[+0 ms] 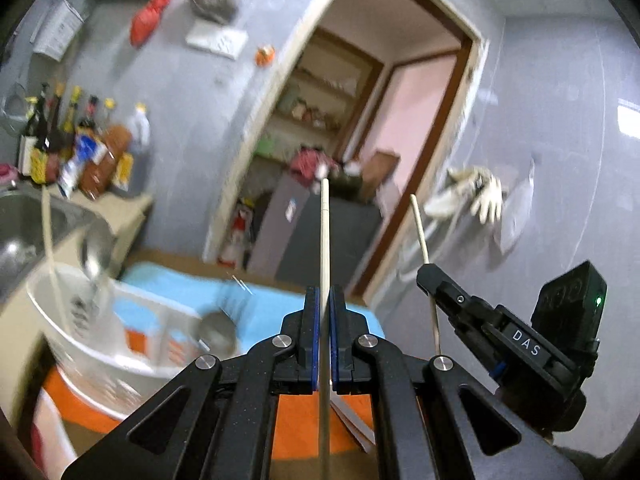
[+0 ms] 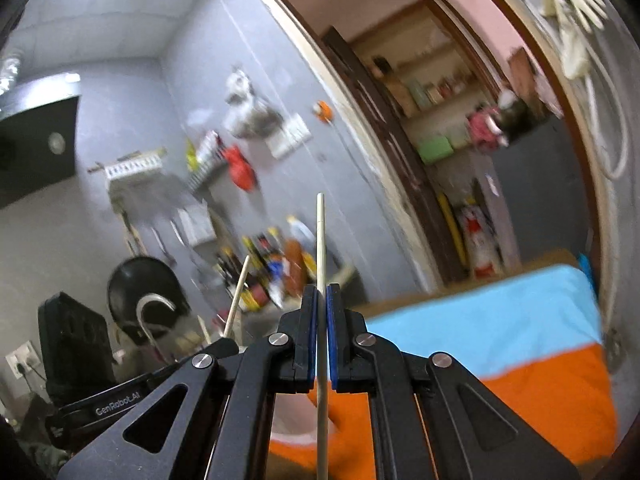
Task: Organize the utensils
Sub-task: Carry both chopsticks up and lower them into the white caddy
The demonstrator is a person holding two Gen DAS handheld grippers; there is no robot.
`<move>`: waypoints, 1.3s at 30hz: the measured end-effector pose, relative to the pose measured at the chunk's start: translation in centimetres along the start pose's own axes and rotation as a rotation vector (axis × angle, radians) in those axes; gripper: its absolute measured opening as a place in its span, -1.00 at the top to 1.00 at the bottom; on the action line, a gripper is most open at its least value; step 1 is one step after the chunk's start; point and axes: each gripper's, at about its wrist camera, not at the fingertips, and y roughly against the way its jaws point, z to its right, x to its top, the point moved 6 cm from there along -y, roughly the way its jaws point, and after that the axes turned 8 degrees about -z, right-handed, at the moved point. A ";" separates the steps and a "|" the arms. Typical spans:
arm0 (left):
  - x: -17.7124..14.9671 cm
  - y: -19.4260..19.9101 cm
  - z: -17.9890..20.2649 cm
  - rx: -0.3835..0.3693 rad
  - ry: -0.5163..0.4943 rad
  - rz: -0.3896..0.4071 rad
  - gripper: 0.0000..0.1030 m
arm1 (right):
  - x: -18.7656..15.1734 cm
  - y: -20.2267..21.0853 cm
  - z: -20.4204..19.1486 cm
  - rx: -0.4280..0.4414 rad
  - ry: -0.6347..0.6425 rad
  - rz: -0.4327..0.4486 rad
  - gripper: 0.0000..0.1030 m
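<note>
In the left wrist view my left gripper point(image 1: 324, 300) is shut on a pale chopstick point(image 1: 325, 232) that stands upright between the blue pads. To its right my right gripper point(image 1: 426, 276) pinches a second, thinner chopstick point(image 1: 420, 228). In the right wrist view that right gripper point(image 2: 322, 296) is shut on its chopstick point(image 2: 320, 236), and the left gripper point(image 2: 224, 344) shows at the lower left with its stick point(image 2: 239, 288). A white basin point(image 1: 80, 344) lies low on the left. It holds a metal spoon point(image 1: 94, 268) and another chopstick point(image 1: 50, 240).
A blue and orange cloth point(image 2: 480, 320) covers the surface below. A steel sink point(image 1: 24, 220) and several bottles point(image 1: 72, 132) are at the left. An open doorway with a dark cabinet point(image 1: 320, 240) is ahead. Gloves point(image 1: 480, 196) hang on the right wall.
</note>
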 end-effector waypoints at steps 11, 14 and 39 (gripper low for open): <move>7.0 3.7 -13.3 0.060 0.139 0.210 0.96 | 2.6 -6.0 -6.8 0.108 -0.057 0.242 0.94; 7.6 4.2 -16.3 0.077 0.183 0.255 0.96 | 2.1 -6.9 -7.4 0.103 -0.045 0.272 0.94; 4.5 3.6 -19.5 0.187 0.087 0.397 0.96 | -3.3 -11.7 -8.6 -0.007 0.168 0.348 0.94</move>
